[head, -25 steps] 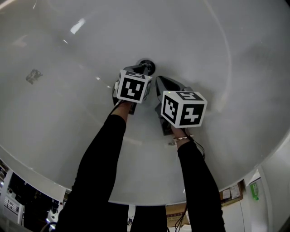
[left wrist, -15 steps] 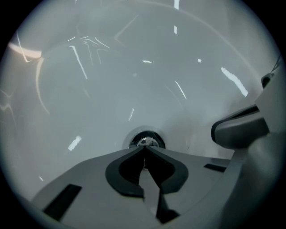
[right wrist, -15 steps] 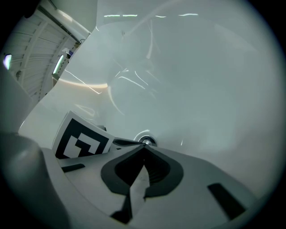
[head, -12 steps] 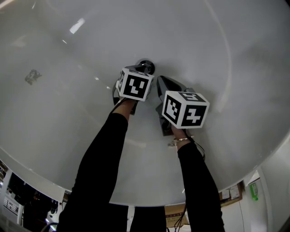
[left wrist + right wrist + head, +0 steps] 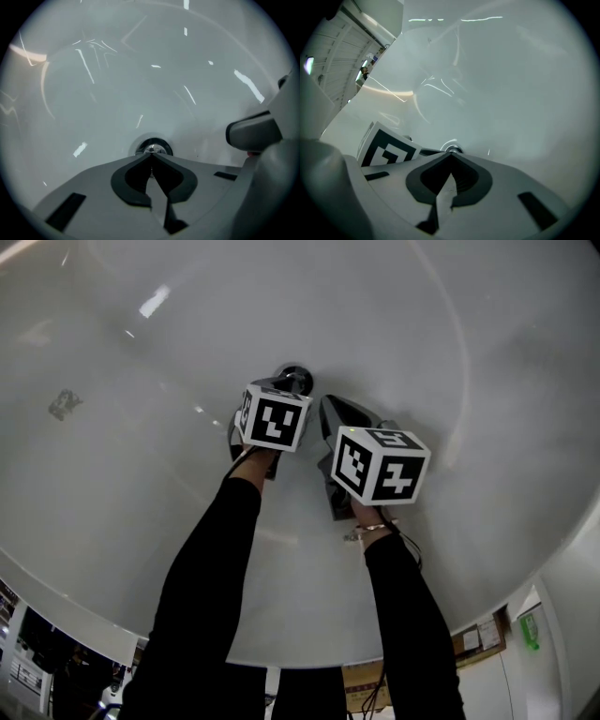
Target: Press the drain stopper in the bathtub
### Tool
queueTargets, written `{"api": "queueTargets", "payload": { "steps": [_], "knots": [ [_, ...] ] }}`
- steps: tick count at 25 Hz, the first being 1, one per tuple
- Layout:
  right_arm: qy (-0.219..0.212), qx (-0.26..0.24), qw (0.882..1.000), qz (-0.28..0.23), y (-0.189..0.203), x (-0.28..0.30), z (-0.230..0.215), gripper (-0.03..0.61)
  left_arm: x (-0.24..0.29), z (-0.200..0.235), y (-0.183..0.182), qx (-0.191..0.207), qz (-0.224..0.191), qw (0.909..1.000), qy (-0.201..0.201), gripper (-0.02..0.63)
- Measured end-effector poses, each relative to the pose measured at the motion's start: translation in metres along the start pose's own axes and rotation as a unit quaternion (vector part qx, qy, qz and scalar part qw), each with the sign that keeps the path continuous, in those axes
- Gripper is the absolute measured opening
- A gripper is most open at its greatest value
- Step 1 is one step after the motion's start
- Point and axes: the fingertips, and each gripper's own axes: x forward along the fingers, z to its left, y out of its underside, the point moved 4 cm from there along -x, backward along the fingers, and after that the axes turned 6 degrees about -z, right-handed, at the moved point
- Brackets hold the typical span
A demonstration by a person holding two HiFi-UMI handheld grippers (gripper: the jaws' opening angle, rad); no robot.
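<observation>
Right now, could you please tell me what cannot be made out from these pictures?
- Head view: whether the left gripper touches the drain stopper; its marker cube hides the tips.
- Left gripper view: the stopper's lower half, behind the shut jaws; pressed or raised is unclear.
- Head view: the grey mark on the bathtub, too blurred to identify.

The left gripper hides the near half of the stopper, and its tips may touch it, though that's unclear.
</observation>
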Motion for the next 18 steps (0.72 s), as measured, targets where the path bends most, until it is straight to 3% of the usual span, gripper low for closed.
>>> {"api": "queueTargets", "payload": {
  "steps": [10, 18],
  "knots": [
    [0.018, -0.021, 1.000, 0.004, -0.008, -0.016, -0.001, 0.002, -0.032, -0.001, -0.009, -0.007, -0.038, 0.9991, 0.020, 0.008],
    [0.011, -0.037, 0.999, -0.007, -0.023, -0.032, 0.026, 0.002, -0.066, -0.004, -0.023, -0.002, -0.061, 0.9979, 0.021, 0.008]
  ]
}}
